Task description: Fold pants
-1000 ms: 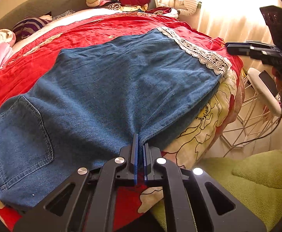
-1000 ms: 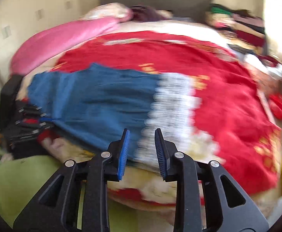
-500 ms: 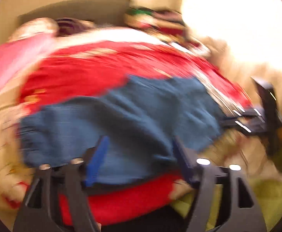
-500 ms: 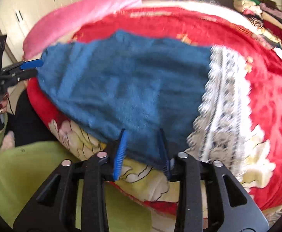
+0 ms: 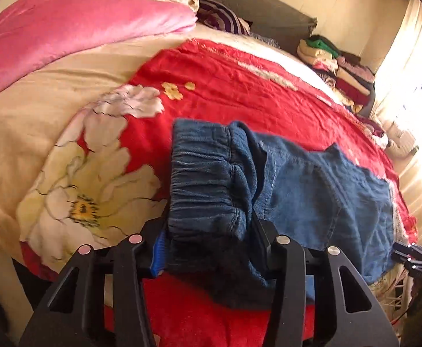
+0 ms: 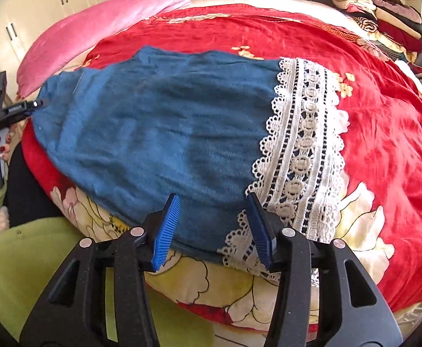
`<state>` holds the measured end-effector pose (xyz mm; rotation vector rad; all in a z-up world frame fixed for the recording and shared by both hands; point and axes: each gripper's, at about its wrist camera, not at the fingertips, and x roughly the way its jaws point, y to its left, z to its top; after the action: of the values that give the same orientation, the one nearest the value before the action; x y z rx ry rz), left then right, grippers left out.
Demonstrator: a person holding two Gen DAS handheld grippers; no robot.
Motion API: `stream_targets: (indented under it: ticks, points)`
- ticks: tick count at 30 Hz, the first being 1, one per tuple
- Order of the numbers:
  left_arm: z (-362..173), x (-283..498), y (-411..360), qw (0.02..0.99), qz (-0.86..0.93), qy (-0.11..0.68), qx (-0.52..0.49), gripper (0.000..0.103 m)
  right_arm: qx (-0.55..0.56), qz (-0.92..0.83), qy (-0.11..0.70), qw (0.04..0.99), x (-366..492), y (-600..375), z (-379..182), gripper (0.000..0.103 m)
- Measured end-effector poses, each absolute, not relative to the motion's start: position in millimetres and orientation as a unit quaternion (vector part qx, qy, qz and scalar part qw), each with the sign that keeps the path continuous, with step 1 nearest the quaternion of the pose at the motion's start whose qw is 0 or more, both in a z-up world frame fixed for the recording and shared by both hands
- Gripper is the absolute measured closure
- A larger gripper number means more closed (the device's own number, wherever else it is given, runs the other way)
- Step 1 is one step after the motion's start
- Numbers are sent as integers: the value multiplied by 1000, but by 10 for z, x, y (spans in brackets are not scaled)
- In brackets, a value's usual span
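Spreading across a bed (image 6: 384, 110) dressed in a red floral blanket (image 5: 240, 86), blue denim pants (image 6: 167, 133) are seen laid out flat, waistband at the left, lace-trimmed hem (image 6: 303, 144) at the right. At the far left, white wardrobe doors (image 6: 14, 29) are lit by daylight, and a pink quilt (image 5: 66, 26) is bunched along the bed's edge beside a striped pillow (image 5: 222, 18). The elastic waistband (image 5: 205, 179) is gathered between the closing fingers of the left claw (image 5: 208, 248), its pads pressed against the cloth. The right claw (image 6: 214, 228) is shown opening, its blue pads astride the pants' near edge without pressing it. Folded clothes (image 6: 384, 8) are stacked at the far right by a bright curtain (image 5: 407, 66).
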<state>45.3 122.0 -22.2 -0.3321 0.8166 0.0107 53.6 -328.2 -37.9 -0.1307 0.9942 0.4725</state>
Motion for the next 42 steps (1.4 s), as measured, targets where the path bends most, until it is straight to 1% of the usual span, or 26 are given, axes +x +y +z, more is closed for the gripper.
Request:
stream_targets:
  ticks: [3, 7, 10, 12, 15, 16, 17, 21, 28, 35, 42]
  points:
    - [-116, 381, 1355, 911, 17, 384, -151, 58, -56, 228, 475, 848, 530, -3316, -403, 62]
    - [-253, 508, 1357, 901, 22, 410, -140, 55, -60, 223, 475, 849, 513, -3307, -427, 62]
    - [-315, 491, 1372, 899, 21, 410, -151, 52, -58, 224, 475, 849, 517, -3299, -427, 62]
    - [-224, 445, 1389, 903, 30, 402, -149, 41, -56, 226, 474, 849, 514, -3307, -415, 60]
    - [17, 332, 1358, 919, 42, 373, -121, 39, -47, 234, 461, 854, 488, -3317, -332, 55]
    - [104, 299, 1341, 924, 43, 362, -111, 35, -45, 237, 451, 859, 479, -3332, -277, 55]
    - [191, 269, 1321, 929, 42, 352, -104, 24, -44, 235, 442, 865, 481, -3350, -229, 53]
    - [501, 291, 1137, 942, 5, 323, -88, 23, -25, 212, 406, 889, 579, -3527, -6, 50]
    - [595, 839, 525, 933, -83, 345, -56, 23, 39, 174, 398, 900, 1169, -3860, 161, 50]
    - [328, 1447, -32, 908, -160, 386, -36, 23, 106, 171, 428, 881, 1892, -4077, 44, 50]
    - [-36, 2003, -328, 883, -188, 430, -16, 23, 125, 183, 474, 852, 2206, -4139, -379, 50]
